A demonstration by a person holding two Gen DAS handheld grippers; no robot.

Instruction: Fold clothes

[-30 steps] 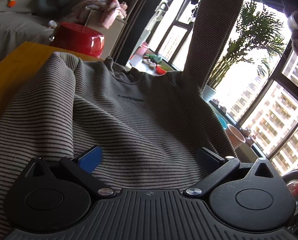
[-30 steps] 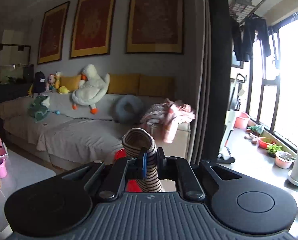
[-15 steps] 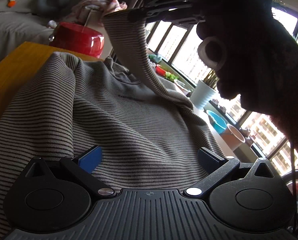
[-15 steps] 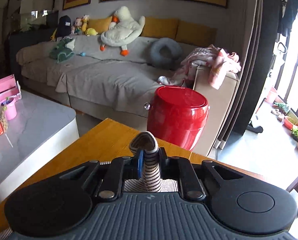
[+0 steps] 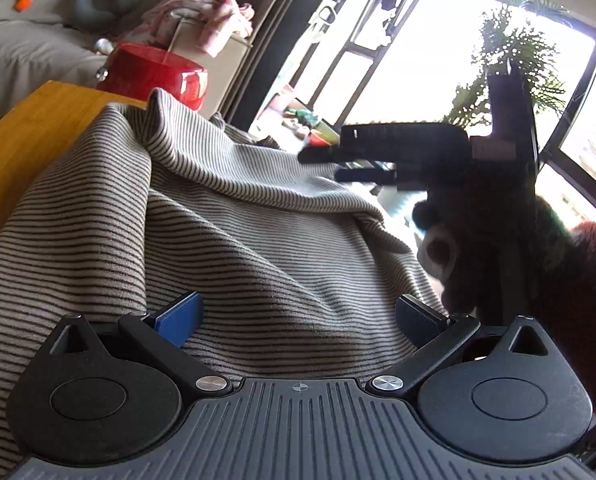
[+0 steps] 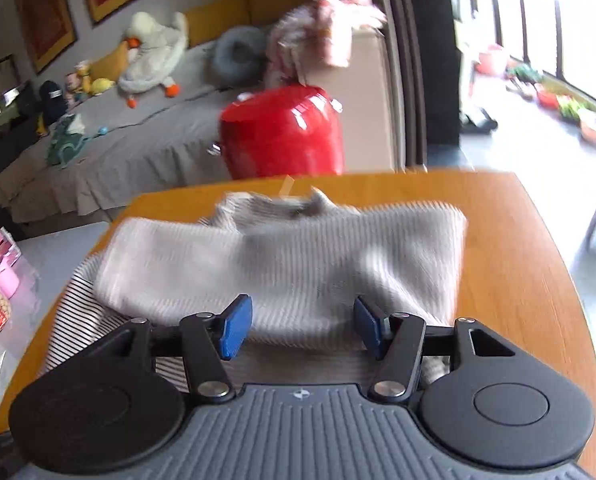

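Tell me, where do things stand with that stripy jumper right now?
Right gripper opening, nothing between its pads. Left gripper open over striped sweater. Sleeve folded across it. Nothing in the way.

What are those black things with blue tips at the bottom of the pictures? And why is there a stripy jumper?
Those are two grabbing tools, like big tongs. A person holds one in each hand, and each tool carries a little camera looking forward along its two fingers. So one picture comes from the left tool and the other from the right tool.

A striped sweater lies on a wooden table because the person is folding it. A sleeve lies folded across the body of the sweater.

Neither tool is holding anything. The left one is open, just above the cloth. The right one is opening, with nothing pinched between its blue pads. In the left picture you see the right tool from the side, dark against the window.
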